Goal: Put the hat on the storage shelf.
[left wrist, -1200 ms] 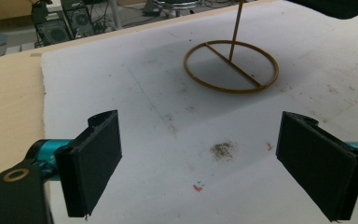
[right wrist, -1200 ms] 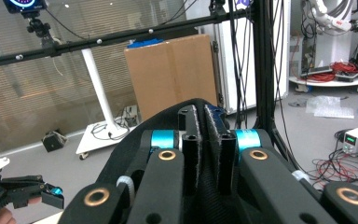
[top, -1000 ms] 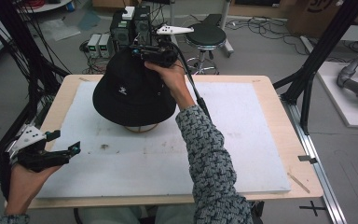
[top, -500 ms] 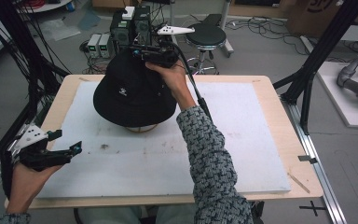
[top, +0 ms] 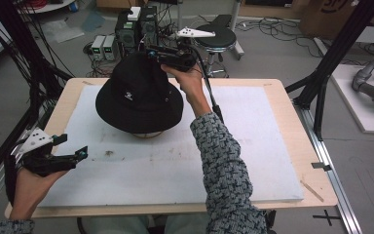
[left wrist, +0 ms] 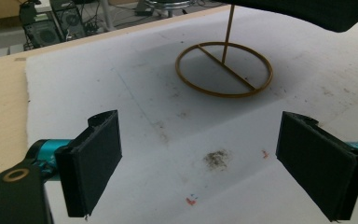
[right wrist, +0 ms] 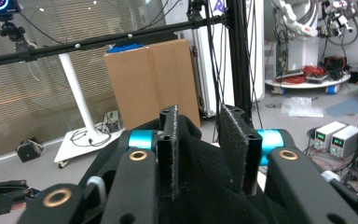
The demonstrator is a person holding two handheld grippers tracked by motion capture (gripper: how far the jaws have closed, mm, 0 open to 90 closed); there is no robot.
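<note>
Right gripper (top: 152, 52) upper centre, jaws narrowed on crown of black hat (top: 139, 95). Left gripper (top: 70, 147) lower left, jaws wide, empty, above white surface (top: 253, 146).

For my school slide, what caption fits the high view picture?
Right gripper pinches a black hat on its stand; left gripper waits open.

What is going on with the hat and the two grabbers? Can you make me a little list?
hat: black bucket hat, pinched at its crown by the right gripper
stand: thin gold wire hat stand with a ring base, under the hat
left gripper: open, near the table's left edge, holding nothing
fingers: wide apart
table: wooden table with a white mat
</note>
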